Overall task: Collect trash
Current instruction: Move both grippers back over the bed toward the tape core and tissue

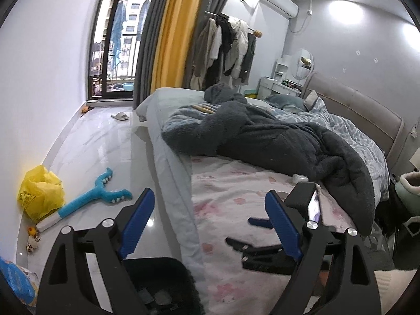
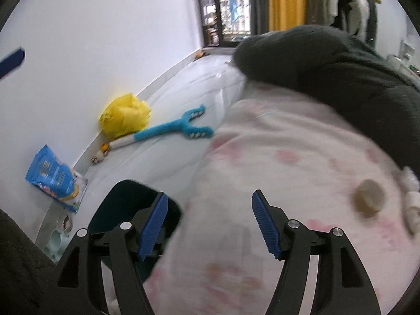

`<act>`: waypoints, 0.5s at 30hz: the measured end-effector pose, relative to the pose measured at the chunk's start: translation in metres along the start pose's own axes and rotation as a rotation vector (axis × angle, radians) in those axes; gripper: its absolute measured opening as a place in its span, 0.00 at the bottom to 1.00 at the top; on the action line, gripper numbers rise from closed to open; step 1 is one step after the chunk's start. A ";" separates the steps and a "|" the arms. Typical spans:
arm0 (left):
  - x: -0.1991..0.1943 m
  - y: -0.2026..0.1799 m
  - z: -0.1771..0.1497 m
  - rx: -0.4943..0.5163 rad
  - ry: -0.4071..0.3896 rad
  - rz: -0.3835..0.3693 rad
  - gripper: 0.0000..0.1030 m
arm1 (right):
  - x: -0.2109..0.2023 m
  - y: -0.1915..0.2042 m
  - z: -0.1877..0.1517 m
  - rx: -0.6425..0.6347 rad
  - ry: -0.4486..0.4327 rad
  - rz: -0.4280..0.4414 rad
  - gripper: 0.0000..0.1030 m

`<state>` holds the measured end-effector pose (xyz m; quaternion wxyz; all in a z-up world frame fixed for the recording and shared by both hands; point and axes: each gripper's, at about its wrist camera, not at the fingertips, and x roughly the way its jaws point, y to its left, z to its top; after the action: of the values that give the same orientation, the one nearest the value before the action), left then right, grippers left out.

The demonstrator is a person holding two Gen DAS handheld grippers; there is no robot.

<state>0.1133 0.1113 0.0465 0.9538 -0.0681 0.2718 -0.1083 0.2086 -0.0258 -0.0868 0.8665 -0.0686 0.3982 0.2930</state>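
Grippers are both gaping wide and holding nothing: the left gripper (image 1: 210,204) and right gripper (image 2: 210,207) are hovering over the pink sheet (image 2: 275,157). Only the right wrist view is showing a tan round scrap (image 2: 368,198) lying on the sheet near the dark blanket (image 2: 341,65), with the black bin (image 2: 126,199) standing beside the bed.

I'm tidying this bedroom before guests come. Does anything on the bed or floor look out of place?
Yes. A round tan object lies loose on the pink sheet, with small white scraps beside it. On the floor, a blue toy lies against a crumpled yellow bag.
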 end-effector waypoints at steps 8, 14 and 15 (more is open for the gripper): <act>0.027 -0.032 0.000 0.017 0.014 -0.035 0.86 | -0.037 -0.052 0.000 0.055 -0.072 -0.038 0.67; 0.050 -0.051 -0.002 0.017 0.029 -0.042 0.89 | -0.055 -0.090 -0.004 0.082 -0.106 -0.067 0.67; 0.054 -0.053 -0.002 0.015 0.030 -0.044 0.89 | -0.057 -0.096 -0.005 0.087 -0.108 -0.071 0.67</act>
<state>0.1477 0.0467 0.0273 0.9475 -0.0652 0.2837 -0.1321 0.2302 -0.1322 -0.0596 0.8988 -0.0291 0.3603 0.2478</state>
